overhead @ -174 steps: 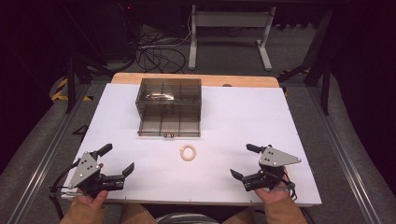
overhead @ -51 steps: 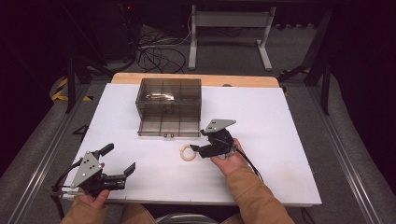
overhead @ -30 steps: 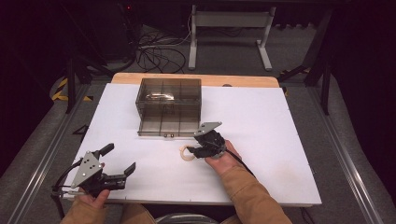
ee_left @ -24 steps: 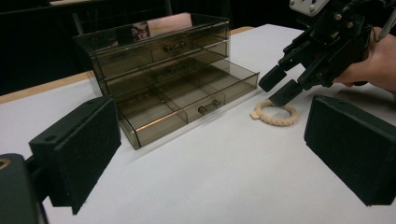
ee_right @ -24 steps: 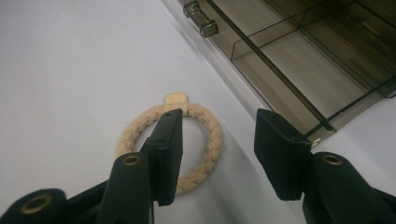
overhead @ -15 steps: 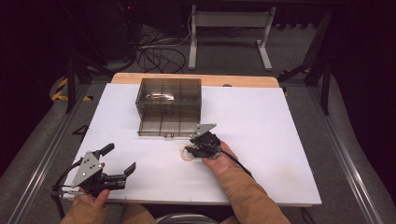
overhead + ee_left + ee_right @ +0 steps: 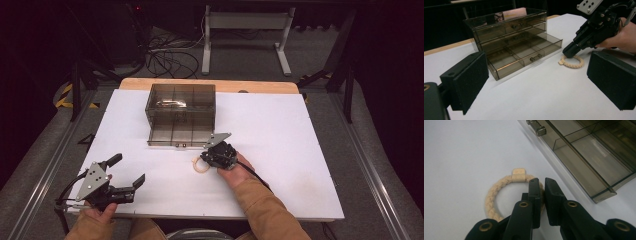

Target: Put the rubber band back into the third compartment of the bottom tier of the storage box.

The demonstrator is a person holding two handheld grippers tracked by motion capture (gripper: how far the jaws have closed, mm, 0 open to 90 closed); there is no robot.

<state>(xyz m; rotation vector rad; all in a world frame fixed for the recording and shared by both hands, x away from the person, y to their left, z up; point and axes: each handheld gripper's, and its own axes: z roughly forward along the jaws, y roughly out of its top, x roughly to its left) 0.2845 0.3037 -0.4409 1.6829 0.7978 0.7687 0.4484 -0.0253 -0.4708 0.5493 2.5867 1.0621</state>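
While its jaws have just been closing, the right gripper (image 7: 541, 185) pinches the rope ring (image 7: 496, 195), hiding the gripped stretch.

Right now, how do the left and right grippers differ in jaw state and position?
The left gripper has its jaws wide open with nothing between them; the right gripper has just been closing, jaws pinched on the braided rope ring. The left is held near the table's front edge, apart from the ring; the right is tipped down onto the ring, beside the smoked drawer organizer. Both have black jaws.
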